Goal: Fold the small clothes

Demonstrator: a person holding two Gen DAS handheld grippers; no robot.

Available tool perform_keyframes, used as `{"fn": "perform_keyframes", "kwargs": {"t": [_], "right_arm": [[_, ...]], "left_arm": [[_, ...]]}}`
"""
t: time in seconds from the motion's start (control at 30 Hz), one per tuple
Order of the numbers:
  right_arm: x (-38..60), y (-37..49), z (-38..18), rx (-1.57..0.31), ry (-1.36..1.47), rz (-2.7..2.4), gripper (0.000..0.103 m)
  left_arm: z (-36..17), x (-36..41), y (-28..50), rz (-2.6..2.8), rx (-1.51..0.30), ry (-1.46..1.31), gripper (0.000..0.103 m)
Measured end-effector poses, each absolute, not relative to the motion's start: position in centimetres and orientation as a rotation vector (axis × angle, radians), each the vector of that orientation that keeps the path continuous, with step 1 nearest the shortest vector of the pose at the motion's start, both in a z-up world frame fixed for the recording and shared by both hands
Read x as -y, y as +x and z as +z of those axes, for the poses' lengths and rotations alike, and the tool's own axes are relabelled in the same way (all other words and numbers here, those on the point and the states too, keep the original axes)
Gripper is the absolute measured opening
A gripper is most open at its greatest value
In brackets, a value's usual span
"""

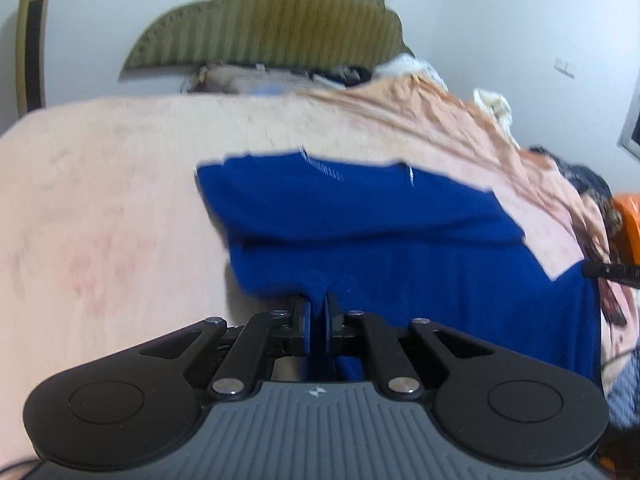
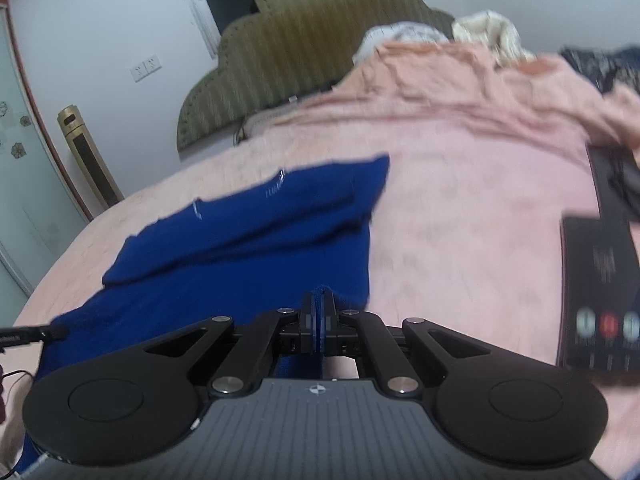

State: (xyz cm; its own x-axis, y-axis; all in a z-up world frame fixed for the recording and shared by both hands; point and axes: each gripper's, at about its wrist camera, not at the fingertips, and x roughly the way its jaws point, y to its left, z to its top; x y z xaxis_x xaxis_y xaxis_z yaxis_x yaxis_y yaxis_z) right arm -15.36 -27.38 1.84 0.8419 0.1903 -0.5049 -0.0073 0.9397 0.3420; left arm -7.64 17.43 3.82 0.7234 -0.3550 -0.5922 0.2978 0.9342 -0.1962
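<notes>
— Left wrist view: left gripper (image 1: 318, 312) pinched tight on near hem of blue garment (image 1: 360, 220), fabric bunched between the pads. Rest of garment spread flat on pink blanket (image 1: 100, 200), toward its right side.

— Why there?

— Probably to take one near corner for a fold away from the camera, toward the olive headboard (image 1: 272, 20). Black tip of the other tool just visible at right edge.

— Right wrist view?

— Right gripper (image 2: 319, 312) likewise clamped on blue cloth, at the garment's other near corner. Garment stretching off to the left, one flap already lying doubled on top. Dark box (image 2: 600, 292) at right on the blanket, well apart.

— Reason for both grips?

— Likely keeps the hem taut and level, so the fold lands even. Heavy motion blur throughout; finer detail unreadable.
</notes>
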Motion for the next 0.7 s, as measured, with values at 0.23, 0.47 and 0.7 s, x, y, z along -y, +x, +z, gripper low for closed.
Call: {"fn": "perform_keyframes", "kwargs": {"t": [0.23,0.47,0.7], "right_arm": [[27.9,-10.0,2.7,-0.52,0.278,0.054,0.005],[28.5,-5.4,-0.6,-0.588,0.299,0.003,0.006],[28.9,-7.5,-1.1,-0.608,0.352,-0.021,0.021]], "left_arm": [[3.3,-17.0,-2.4,-0.261,-0.677,-0.08,0.007],[1.5,-15.7,-0.5,-0.219,-0.715,0.0,0.01],[1.8,-16.5,-2.2,-0.171,-0.735,-0.001,0.062]]}}
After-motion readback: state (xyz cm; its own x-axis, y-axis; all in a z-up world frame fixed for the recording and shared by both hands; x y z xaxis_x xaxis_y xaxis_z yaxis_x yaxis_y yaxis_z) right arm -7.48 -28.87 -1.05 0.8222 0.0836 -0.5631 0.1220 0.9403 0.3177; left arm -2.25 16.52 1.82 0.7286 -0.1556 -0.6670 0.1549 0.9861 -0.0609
